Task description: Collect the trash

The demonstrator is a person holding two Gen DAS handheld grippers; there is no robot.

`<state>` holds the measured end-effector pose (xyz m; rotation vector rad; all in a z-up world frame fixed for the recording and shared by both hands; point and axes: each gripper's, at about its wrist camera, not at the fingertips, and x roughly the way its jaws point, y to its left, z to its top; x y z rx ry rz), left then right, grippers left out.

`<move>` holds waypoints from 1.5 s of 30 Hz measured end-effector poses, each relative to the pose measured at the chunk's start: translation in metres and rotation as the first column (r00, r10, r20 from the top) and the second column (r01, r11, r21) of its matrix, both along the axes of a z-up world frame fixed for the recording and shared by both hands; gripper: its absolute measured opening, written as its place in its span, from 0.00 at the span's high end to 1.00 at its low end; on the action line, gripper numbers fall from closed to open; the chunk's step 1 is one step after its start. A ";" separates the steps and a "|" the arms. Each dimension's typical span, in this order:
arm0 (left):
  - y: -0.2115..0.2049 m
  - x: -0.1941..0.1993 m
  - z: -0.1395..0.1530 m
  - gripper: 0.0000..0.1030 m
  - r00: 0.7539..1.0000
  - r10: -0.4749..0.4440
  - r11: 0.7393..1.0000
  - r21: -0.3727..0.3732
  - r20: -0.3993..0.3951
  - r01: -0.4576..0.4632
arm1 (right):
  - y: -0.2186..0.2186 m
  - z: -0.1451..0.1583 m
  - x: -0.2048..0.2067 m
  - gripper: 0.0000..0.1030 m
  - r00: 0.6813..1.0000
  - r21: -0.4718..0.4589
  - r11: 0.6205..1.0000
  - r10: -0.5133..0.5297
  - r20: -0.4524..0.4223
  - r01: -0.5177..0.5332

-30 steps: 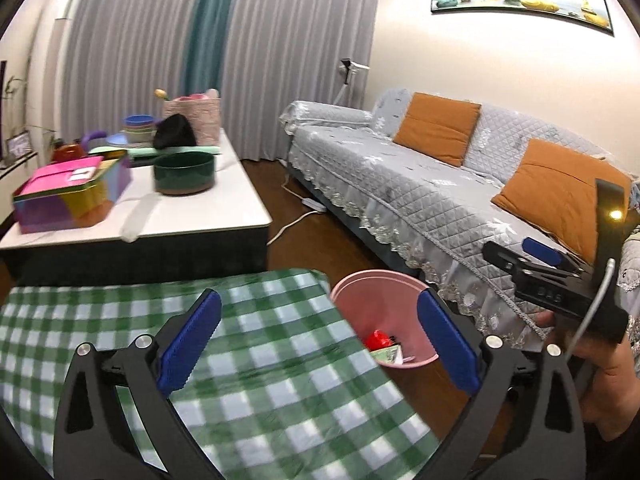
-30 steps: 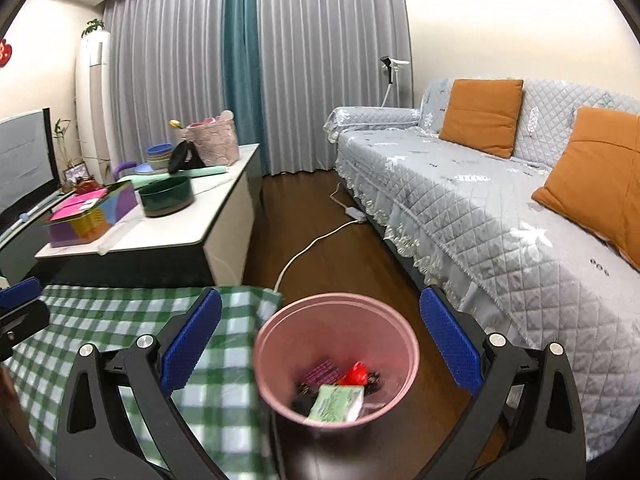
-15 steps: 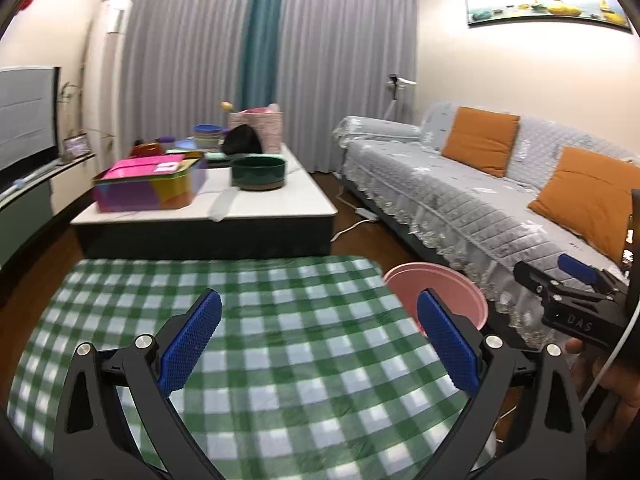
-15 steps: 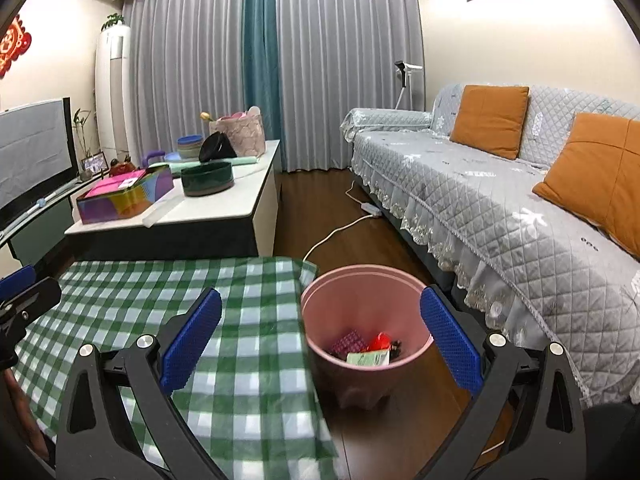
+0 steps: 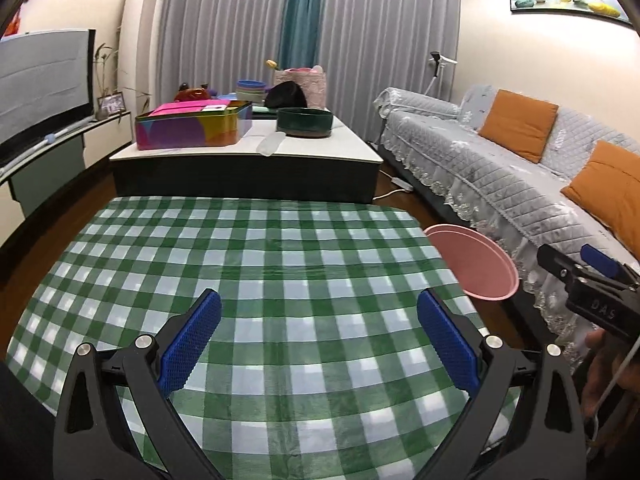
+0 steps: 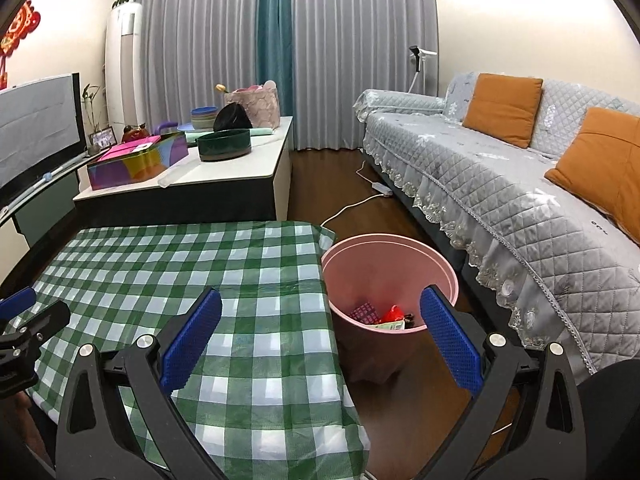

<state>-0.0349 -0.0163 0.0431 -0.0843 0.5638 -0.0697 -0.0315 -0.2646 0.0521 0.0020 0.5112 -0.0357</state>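
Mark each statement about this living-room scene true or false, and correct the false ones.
1. The round pink plastic bin stands on the wooden floor beside the green-and-white checked tablecloth. True.
2. The pink bin is empty. False: a red wrapper and other packets lie in its bottom.
3. The left gripper holds a piece of trash. False: its jaws are open with nothing between them.
4. The right gripper is open and holds nothing. True.
5. Two orange cushions rest on the grey quilted sofa. True.
6. The dark green round bowl sits on the checked tablecloth. False: it sits on the white-topped coffee table behind it.
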 end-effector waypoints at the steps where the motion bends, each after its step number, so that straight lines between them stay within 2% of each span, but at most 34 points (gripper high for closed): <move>1: 0.000 0.000 -0.001 0.08 1.000 0.002 1.000 0.003 -0.005 -0.002 | 0.000 -0.001 0.001 0.05 1.000 -0.002 1.000 0.000 -0.003 0.000; 7: 0.001 0.008 -0.011 0.08 0.999 0.017 1.000 -0.003 -0.048 -0.017 | 0.004 -0.005 0.007 0.05 1.000 0.001 1.000 -0.006 -0.009 0.006; 45: -0.003 0.008 -0.015 0.08 0.998 0.021 1.000 0.003 -0.067 -0.021 | 0.007 -0.012 0.013 0.05 1.000 0.000 1.000 0.002 -0.021 -0.002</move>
